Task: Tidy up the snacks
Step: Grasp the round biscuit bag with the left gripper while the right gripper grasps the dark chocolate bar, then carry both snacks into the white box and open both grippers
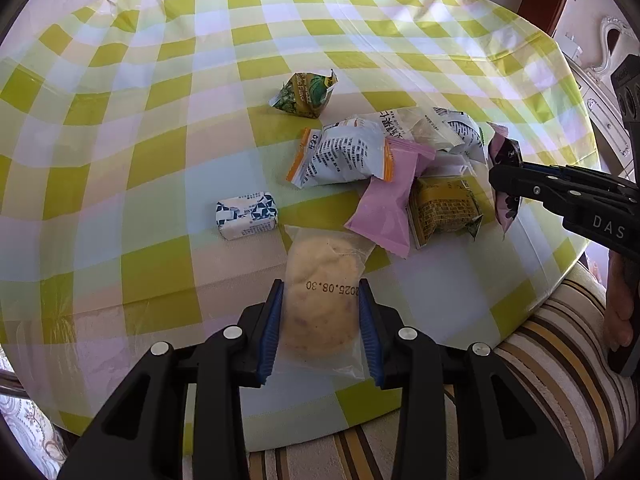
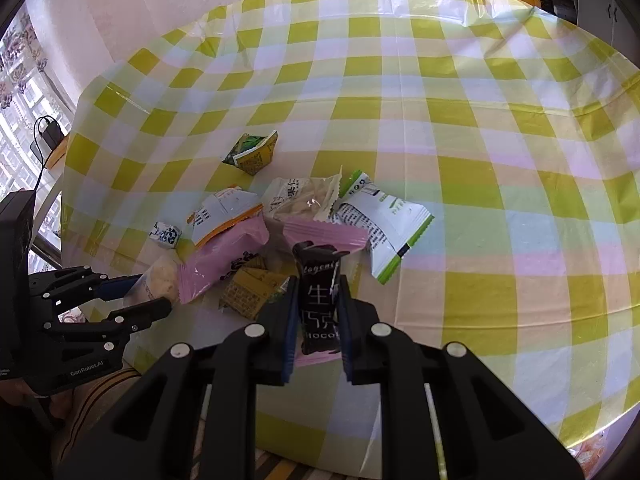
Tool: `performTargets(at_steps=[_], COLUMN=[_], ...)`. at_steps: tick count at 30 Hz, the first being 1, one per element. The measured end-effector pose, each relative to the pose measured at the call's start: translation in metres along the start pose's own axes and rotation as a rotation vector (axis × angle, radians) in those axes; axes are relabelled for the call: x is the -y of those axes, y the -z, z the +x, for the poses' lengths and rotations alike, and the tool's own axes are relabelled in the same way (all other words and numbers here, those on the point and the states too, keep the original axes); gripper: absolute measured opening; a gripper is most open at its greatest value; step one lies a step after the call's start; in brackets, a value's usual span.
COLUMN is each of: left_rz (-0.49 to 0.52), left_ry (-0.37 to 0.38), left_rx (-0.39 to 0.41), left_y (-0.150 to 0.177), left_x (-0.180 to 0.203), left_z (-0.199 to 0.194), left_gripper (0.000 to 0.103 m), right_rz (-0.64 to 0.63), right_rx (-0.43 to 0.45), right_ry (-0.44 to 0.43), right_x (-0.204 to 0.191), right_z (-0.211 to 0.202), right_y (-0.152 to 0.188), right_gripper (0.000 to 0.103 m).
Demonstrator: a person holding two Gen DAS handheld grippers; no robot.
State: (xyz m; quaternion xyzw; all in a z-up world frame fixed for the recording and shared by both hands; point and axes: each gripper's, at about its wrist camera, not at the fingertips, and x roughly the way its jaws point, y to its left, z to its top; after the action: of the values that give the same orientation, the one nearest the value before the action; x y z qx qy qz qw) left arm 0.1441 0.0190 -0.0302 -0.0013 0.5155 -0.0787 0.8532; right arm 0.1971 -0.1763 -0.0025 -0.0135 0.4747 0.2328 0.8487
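A round pale cookie in a clear wrapper (image 1: 324, 264) lies near the table's front edge, and my left gripper (image 1: 321, 286) is shut on its two sides. From the right wrist the same left gripper (image 2: 154, 292) shows at the left with the cookie (image 2: 162, 276) in it. My right gripper (image 2: 319, 284) is shut on a black chocolate packet (image 2: 318, 308) that stands upright between the pads. In the left wrist view the right gripper (image 1: 504, 184) holds that dark packet (image 1: 506, 156) at the right of the snack pile.
Loose snacks lie on the checked cloth (image 1: 160, 160): a green pineapple packet (image 1: 304, 94), a white-orange packet (image 1: 340, 156), a pink packet (image 1: 388, 208), a yellow packet (image 1: 444, 208), a small blue-white block (image 1: 247, 214), a white-green packet (image 2: 384, 220). A striped cushion (image 1: 560, 360) lies below the table's edge.
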Motion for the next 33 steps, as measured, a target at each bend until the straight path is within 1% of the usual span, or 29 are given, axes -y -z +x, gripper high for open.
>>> performTargets(at_steps=[5,10,16,21,33], left_rz=[-0.045,-0.098,-0.101,-0.075,0.026], left_ry=[-0.035,-0.063,-0.078,-0.056,0.037], left_rx=[0.006,0.035,0.068,0.087,0.101], left_y=[0.003,0.007,0.007,0.003,-0.008], left_x=[-0.003,-0.007,0.001,0.019,0.086], left_z=[-0.007,-0.021,-0.038,-0.047,-0.048], left_gripper=[0.035,0.035,0.035,0.035,0.035], right_rz=[0.028,0.066,0.092,0.11,0.172], right_rx=[-0.004,-0.01,-0.007,0.002,0.025], right_ry=[0.009,0.024,0.048,0.087,0.125], right_x=[0.01,0.025,0.039,0.051,0.085], right_z=[-0.011,-0.021,-0.037,-0.051,-0.078], right_y=[0.009,0.018,0.029,0.038,0.058], right_gripper=[0.018,0.018,0.018,0.018,0.018])
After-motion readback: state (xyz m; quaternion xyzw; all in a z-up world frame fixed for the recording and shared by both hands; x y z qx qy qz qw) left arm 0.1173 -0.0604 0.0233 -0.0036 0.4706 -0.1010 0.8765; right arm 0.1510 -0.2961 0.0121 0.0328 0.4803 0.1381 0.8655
